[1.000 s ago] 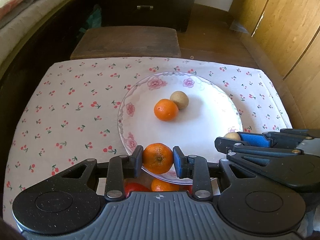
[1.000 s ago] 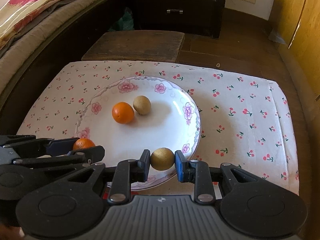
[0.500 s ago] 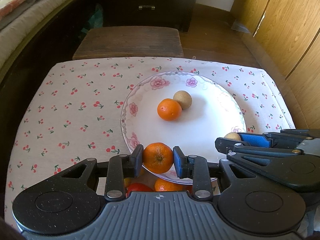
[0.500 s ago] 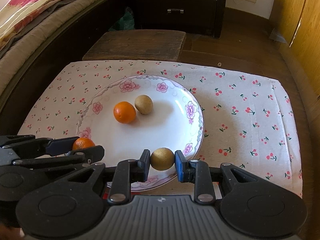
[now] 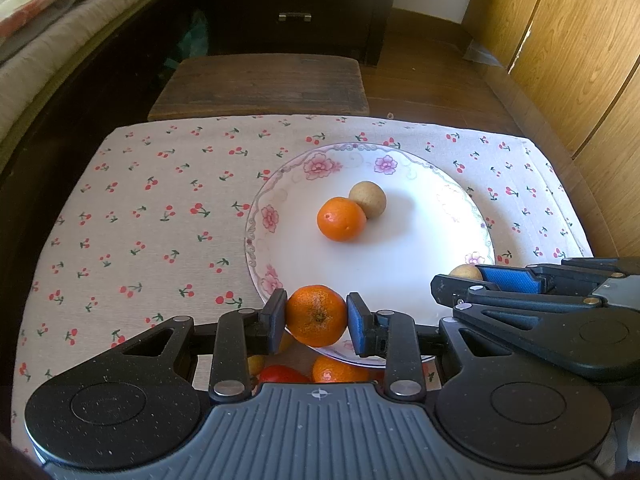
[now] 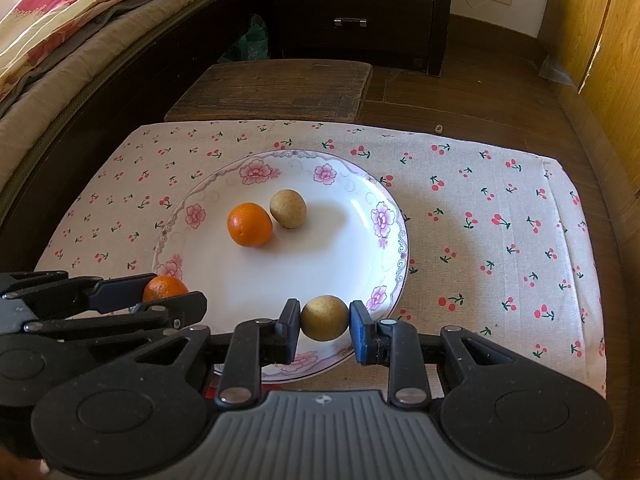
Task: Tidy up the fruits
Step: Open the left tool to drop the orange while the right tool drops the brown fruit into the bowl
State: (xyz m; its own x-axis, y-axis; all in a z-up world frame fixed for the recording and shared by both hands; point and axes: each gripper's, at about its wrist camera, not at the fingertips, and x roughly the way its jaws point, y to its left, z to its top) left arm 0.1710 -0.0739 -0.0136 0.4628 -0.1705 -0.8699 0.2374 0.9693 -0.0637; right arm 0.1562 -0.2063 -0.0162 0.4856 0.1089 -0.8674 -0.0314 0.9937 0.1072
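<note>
Left gripper (image 5: 316,316): jaws clamped on a mandarin (image 5: 316,315), over the plate's (image 5: 420,264) near rim.
Right gripper (image 6: 324,318): jaws clamped on a tan fruit (image 6: 324,317) (same near rim).
Drop zone: bare plate centre lay ahead of both; neither hand nearer.

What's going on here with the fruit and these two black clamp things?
A person is sorting fruit onto a flowered plate with two hand-held grippers. The left gripper is clamped on an orange, and the right gripper on a small brown fruit, both at the plate's near edge. Another orange and another brown fruit already sit touching in the plate's middle. More fruit lies below the left gripper, partly hidden.
</note>
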